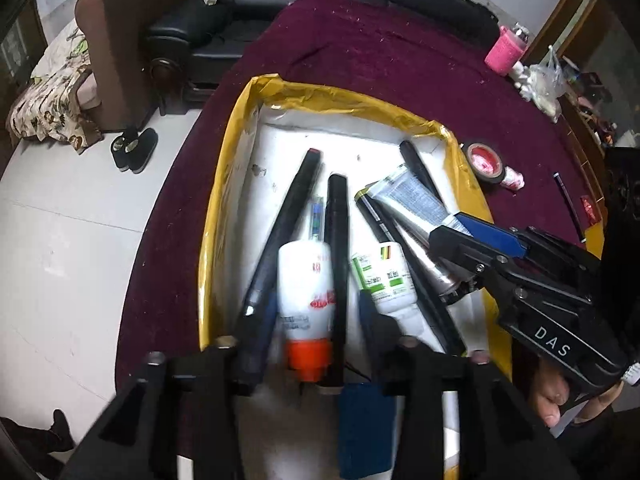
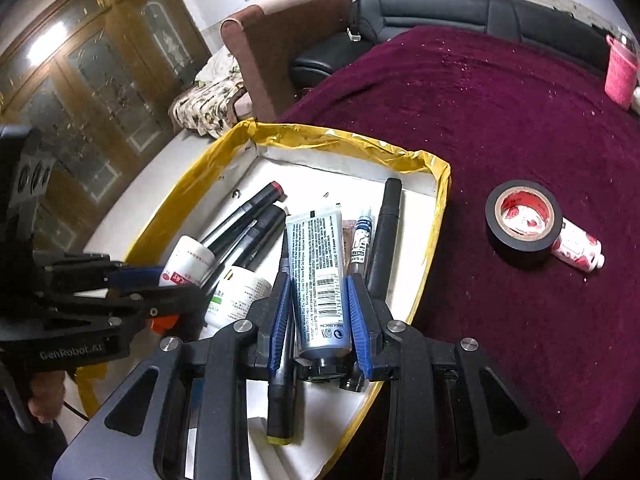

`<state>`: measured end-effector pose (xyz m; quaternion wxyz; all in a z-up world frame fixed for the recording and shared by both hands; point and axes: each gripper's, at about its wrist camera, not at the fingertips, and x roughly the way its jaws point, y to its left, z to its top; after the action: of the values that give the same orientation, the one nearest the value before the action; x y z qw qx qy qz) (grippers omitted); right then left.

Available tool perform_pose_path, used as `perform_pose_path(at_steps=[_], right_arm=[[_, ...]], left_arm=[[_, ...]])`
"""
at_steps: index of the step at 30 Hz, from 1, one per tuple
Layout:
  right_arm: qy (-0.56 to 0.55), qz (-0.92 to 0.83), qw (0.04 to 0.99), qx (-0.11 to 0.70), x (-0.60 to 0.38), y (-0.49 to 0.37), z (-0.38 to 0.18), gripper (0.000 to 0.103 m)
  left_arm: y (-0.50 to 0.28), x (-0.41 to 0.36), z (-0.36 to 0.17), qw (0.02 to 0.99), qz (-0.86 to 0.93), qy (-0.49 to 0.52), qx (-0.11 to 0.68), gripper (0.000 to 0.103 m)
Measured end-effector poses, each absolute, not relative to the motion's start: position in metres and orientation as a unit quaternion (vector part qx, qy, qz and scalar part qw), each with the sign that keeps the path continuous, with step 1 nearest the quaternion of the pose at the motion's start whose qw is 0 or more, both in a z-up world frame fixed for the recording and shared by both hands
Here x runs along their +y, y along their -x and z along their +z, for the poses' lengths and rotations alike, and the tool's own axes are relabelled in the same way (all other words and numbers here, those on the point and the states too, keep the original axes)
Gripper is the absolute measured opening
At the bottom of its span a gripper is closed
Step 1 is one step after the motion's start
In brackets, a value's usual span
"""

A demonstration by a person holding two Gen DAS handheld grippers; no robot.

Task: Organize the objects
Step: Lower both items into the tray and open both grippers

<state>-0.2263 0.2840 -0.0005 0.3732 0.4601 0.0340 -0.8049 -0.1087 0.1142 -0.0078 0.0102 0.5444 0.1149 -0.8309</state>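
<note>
The silver tube (image 2: pixel 320 280) lay in the yellow-rimmed box (image 2: pixel 438 188) on the desk (image 2: pixel 500 120), clamped by the right hand-held gripper (image 2: pixel 320 312), while the left hand-held gripper (image 1: pixel 316 312) stood wide over a white bottle (image 1: pixel 306 300)

Dim indoor light, glare on the cabinet glass (image 2: pixel 60 36), motion blur near the left gripper (image 1: pixel 316 320), fisheye-bent edges.
</note>
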Motion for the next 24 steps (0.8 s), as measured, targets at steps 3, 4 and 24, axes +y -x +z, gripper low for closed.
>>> perform_pose_path(at_steps=[3, 4, 24], right_arm=[[-0.457, -0.803, 0.382, 0.028, 0.288, 0.226, 0.004, 0.031], [-0.453, -0.805, 0.384, 0.023, 0.291, 0.225, 0.007, 0.037], [-0.439, -0.824, 0.359, -0.016, 0.442, 0.265, 0.021, 0.049]], left_arm=[[0.107, 0.121, -0.007, 0.013, -0.837, -0.538, 0.104, 0.063], [0.106, 0.123, -0.007, 0.017, -0.835, -0.54, 0.103, 0.063], [0.066, 0.242, 0.019, -0.049, -0.871, -0.469, 0.138, 0.063]])
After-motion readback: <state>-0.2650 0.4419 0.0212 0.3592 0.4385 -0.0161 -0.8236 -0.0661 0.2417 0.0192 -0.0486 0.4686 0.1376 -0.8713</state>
